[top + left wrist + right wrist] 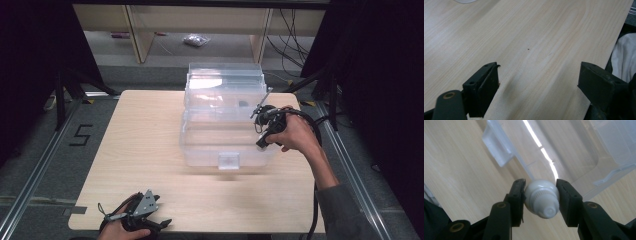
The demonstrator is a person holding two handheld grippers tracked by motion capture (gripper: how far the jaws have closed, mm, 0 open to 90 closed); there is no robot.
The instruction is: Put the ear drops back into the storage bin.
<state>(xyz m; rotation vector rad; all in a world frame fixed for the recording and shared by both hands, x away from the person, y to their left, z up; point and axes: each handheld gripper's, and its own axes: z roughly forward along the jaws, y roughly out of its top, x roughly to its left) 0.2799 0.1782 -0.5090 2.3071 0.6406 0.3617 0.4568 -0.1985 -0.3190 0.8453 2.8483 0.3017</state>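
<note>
A clear plastic storage box stands on the wooden table, its lid raised upright at the back. My right gripper hovers at the box's right wall, held by a hand. In the right gripper view the right gripper is shut on a small white capped bottle, cap end toward the camera, above the box and its front latch. My left gripper rests by the table's near left edge. Seen in its own view, the left gripper is open over bare wood.
Metal rails run along both sides of the table. Behind it are wooden shelf legs, cables and a small plastic bag on the floor. White cloth shows past the table's edge.
</note>
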